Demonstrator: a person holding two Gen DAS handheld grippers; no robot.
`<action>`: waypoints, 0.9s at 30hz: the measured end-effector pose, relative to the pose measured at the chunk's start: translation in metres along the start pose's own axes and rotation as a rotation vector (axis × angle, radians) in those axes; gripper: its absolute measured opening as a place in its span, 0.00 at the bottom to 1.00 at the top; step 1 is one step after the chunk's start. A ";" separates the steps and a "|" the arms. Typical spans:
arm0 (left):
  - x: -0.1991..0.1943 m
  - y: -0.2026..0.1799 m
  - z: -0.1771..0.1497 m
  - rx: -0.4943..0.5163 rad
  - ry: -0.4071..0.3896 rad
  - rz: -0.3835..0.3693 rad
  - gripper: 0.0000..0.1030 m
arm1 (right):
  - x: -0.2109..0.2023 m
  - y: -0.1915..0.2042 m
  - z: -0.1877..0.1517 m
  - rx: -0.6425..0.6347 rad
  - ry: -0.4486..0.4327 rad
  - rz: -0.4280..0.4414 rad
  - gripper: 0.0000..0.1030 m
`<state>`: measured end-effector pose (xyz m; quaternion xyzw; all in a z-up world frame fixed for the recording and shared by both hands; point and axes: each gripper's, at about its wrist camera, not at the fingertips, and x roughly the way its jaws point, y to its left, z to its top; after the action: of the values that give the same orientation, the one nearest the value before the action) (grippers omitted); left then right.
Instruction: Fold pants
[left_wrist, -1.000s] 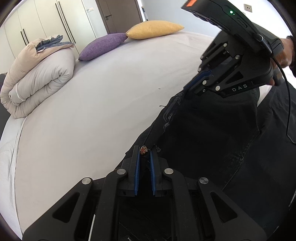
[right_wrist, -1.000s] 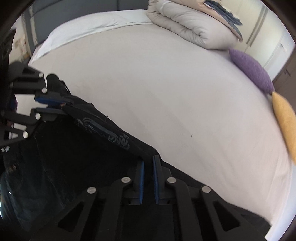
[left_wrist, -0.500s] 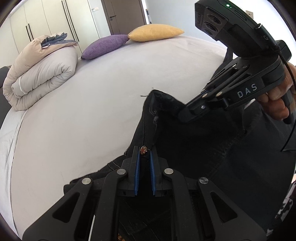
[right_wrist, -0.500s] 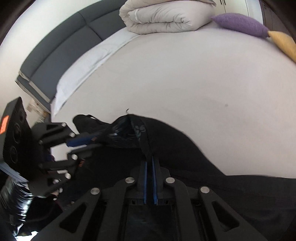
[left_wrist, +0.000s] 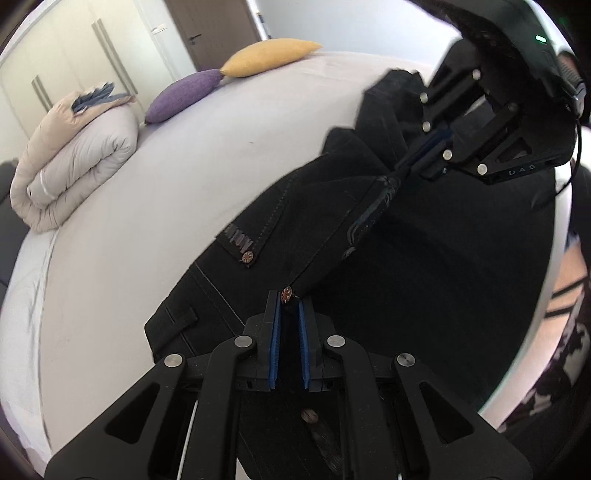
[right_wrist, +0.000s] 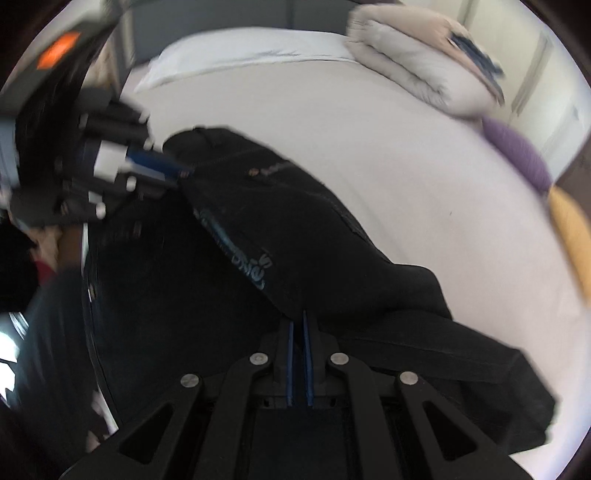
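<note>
Black pants (left_wrist: 424, 258) lie partly on the white bed, lifted at the waistband. My left gripper (left_wrist: 288, 301) is shut on the waistband at a copper rivet. My right gripper (right_wrist: 297, 319) is shut on the other end of the waistband, which is stretched taut between the two. The right gripper also shows in the left wrist view (left_wrist: 410, 166) at upper right, and the left gripper shows in the right wrist view (right_wrist: 177, 173) at upper left. The pants (right_wrist: 314, 236) hang down from the waistband, with a back pocket and stitching visible.
The white bed sheet (left_wrist: 166, 184) stretches to the left. A rolled beige duvet (left_wrist: 74, 155) sits at the far left, with a purple pillow (left_wrist: 184, 94) and a yellow pillow (left_wrist: 266, 57) beyond. The bed edge (left_wrist: 554, 295) runs on the right.
Both grippers have lifted and pulled the waistband apart, so it is now taut. More of the pants front has turned over onto the bed. The right wrist view is blurred by motion.
</note>
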<state>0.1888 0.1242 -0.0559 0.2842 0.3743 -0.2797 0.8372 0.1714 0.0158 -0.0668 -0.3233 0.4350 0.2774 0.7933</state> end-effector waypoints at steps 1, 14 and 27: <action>-0.002 -0.006 -0.005 0.003 0.010 -0.006 0.08 | -0.004 0.014 -0.004 -0.055 0.012 -0.032 0.06; -0.021 -0.031 -0.076 -0.055 0.108 -0.109 0.08 | -0.012 0.087 -0.023 -0.212 0.024 0.001 0.06; -0.010 -0.044 -0.085 -0.048 0.141 -0.109 0.08 | -0.001 0.133 -0.039 -0.263 0.050 -0.073 0.06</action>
<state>0.1131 0.1549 -0.1074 0.2623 0.4538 -0.2950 0.7989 0.0552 0.0709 -0.1178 -0.4468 0.4026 0.2948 0.7425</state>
